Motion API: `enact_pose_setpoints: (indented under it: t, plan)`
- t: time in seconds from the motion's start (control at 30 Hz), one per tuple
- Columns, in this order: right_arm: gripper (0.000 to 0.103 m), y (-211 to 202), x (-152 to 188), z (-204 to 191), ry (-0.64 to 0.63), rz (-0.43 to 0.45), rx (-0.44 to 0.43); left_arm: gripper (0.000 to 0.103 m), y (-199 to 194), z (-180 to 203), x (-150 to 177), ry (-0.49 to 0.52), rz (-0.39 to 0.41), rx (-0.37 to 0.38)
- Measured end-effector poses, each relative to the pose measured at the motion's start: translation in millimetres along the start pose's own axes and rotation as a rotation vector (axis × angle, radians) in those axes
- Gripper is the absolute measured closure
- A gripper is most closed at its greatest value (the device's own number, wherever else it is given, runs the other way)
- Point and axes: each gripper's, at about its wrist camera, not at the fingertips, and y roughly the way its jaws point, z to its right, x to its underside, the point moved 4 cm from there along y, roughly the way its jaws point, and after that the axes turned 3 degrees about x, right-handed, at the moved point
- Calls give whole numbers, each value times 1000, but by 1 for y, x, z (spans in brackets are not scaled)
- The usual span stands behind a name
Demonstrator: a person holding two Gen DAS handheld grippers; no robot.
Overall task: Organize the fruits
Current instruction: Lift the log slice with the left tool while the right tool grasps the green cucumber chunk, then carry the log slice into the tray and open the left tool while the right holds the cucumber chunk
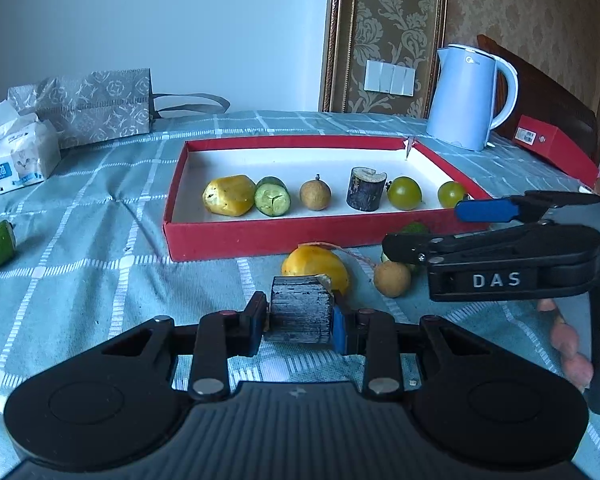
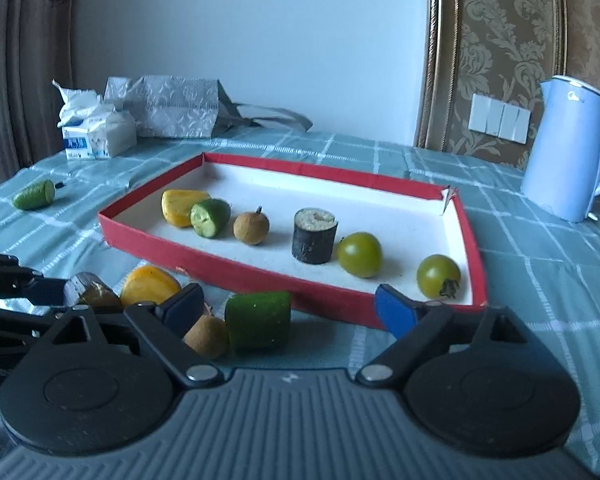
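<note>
My left gripper (image 1: 298,316) is shut on a dark sugarcane chunk (image 1: 300,312), held just above the checked cloth in front of the red tray (image 1: 260,236). Behind it on the cloth lie a yellow fruit piece (image 1: 316,264) and a longan (image 1: 392,279). My right gripper (image 2: 288,304) stands open; a green cucumber piece (image 2: 258,320) and the longan (image 2: 206,336) lie on the cloth between its fingers, untouched. In the tray sit a row: yellow piece (image 1: 229,195), cucumber piece (image 1: 273,197), longan (image 1: 315,194), sugarcane chunk (image 1: 365,189) and two green tomatoes (image 1: 405,193).
Another cucumber piece (image 2: 34,195) lies on the cloth far left. A light blue kettle (image 2: 568,152) stands right of the tray, with a red box (image 1: 556,144) beyond it. A tissue pack (image 1: 12,160) and a grey bag (image 1: 96,104) sit at the back left.
</note>
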Motion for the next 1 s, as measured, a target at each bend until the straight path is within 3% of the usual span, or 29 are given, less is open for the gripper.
enact_pose_setpoints:
  t: [0.2,0.27,0.37,0.43,0.57,0.63,0.77,0.8,1.0]
  plan:
    - [15,1,1,-1,-2,5,9,71,0,1,0,3,-3,4]
    - [19,2,0,-1,6,7,14,71,0,1,0,2,-2,4]
    - [35,1,1,0,-2,7,44,71,1,0,0,-1,-4,5]
    - [57,6,4,-2,4,-42,14,71,1,1,0,-3,-4,6]
    - [54,10,8,-3,16,-69,-4,71,1,0,0,-6,-4,8]
    - [63,9,9,-2,27,-64,-19,71,1,0,0,-7,-4,8]
    - [65,8,11,-1,43,-66,-27,71,1,0,1,-8,-5,8]
    - [70,7,10,0,48,-61,-29,71,1,0,1,-8,-6,8]
    - [70,2,12,7,71,-48,-3,71,0,1,0,-3,0,3]
